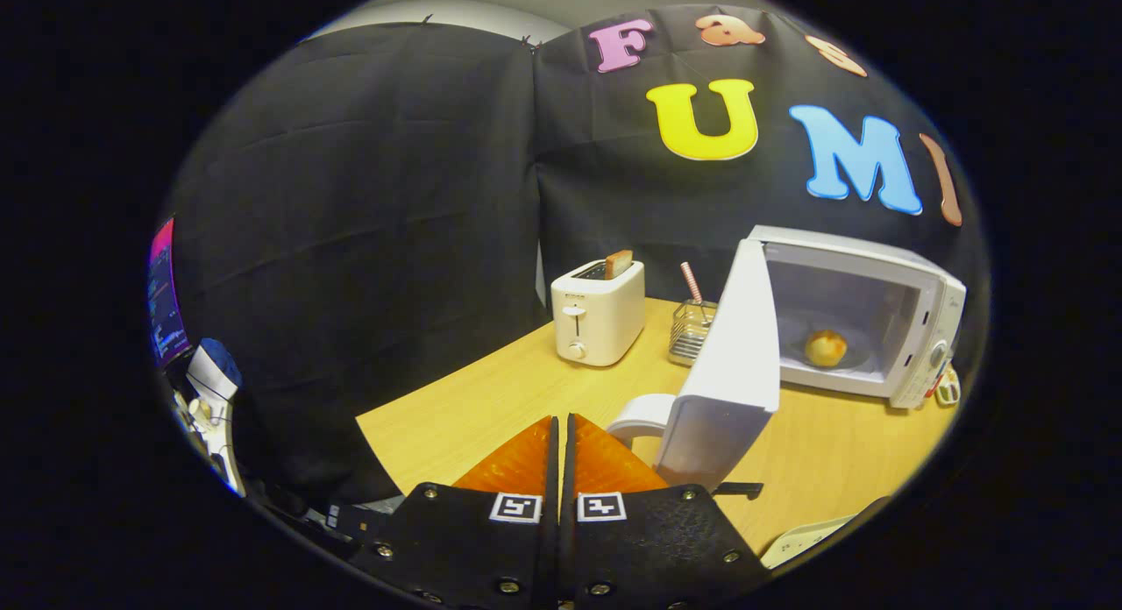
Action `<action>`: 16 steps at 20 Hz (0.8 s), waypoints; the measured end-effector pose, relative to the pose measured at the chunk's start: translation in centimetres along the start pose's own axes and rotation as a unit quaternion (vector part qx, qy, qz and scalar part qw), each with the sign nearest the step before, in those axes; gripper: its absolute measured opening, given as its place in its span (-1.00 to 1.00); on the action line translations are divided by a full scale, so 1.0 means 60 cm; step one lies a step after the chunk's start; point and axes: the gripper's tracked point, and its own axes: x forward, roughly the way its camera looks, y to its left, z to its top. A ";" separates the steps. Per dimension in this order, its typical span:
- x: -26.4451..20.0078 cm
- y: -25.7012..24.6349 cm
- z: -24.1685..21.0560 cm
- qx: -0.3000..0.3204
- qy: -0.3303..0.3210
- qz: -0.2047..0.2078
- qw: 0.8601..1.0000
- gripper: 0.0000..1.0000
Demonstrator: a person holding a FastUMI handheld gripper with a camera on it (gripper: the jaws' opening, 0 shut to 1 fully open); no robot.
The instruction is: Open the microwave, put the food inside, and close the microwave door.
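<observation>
Gripper view: the gripper [561, 422] is held above the near part of a wooden table [491, 391], its two fingers [517, 461] pressed together with nothing between them. Beyond the fingers and to their right stands a white microwave [877, 329] with its door [732, 365] swung wide open toward the camera. Inside the cavity, a round piece of food [826, 348], possibly a bread roll, rests on the turntable plate [855, 358]. A white handled object [642, 417], perhaps a cup, sits on the table just beside the lower edge of the open door, partly hidden by it. Farther back, a white toaster [598, 314] holds a slice of bread [618, 264] upright in its slot. Between toaster and microwave stands a wire holder [692, 331] containing a striped straw [692, 282].
</observation>
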 end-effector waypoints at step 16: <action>-0.071 -0.122 -0.004 0.008 -0.002 -0.054 0.998 -0.98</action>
